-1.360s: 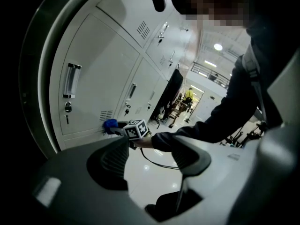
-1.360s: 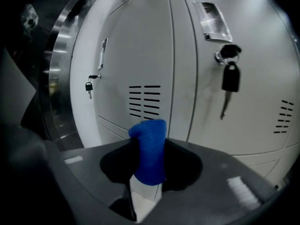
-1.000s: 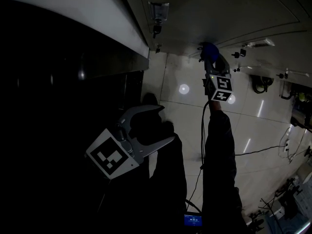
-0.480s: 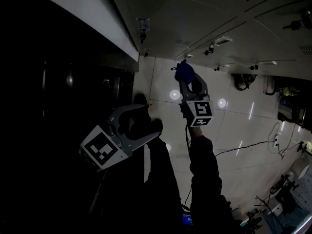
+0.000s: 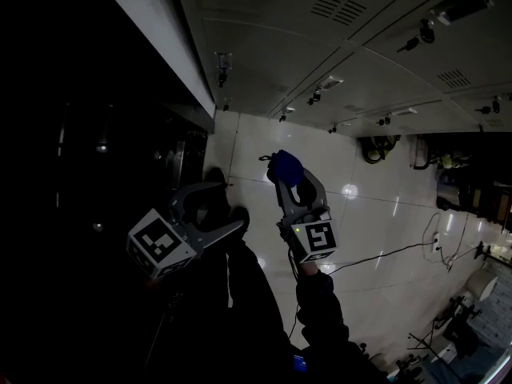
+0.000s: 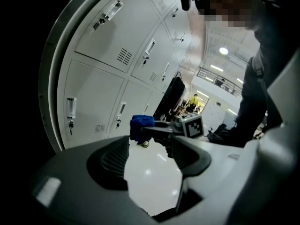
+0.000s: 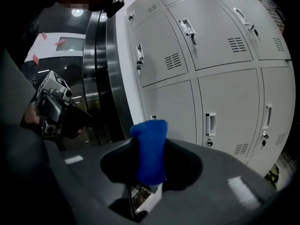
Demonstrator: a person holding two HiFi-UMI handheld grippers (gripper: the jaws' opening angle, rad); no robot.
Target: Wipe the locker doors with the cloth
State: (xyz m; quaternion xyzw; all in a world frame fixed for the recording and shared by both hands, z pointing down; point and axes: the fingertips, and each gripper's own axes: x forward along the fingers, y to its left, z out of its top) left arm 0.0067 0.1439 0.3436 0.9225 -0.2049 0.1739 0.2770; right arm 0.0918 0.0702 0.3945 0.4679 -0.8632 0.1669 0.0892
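A blue cloth [image 7: 150,151] is pinched upright between the jaws of my right gripper [image 7: 151,165], which is shut on it. From the head view the cloth [image 5: 285,167] sticks out of the right gripper [image 5: 286,179], held away from the grey locker doors [image 5: 320,46]. The lockers [image 7: 206,74] fill the right gripper view, none touched by the cloth. My left gripper [image 5: 226,208] hangs open and empty at the left, apart from the lockers [image 6: 108,55]. In the left gripper view, the cloth [image 6: 140,127] shows beyond my open left gripper [image 6: 149,156].
A dark glass wall with a white frame [image 5: 152,30] stands left of the lockers. Glossy white floor tiles [image 5: 376,238] lie below, with a black cable [image 5: 384,250] trailing across them. Clutter and stands [image 5: 456,334] sit at the lower right.
My right gripper with the cloth has pulled back from the locker doors, down and to the left. The head view has tilted up, showing more doors. The left gripper has barely shifted.
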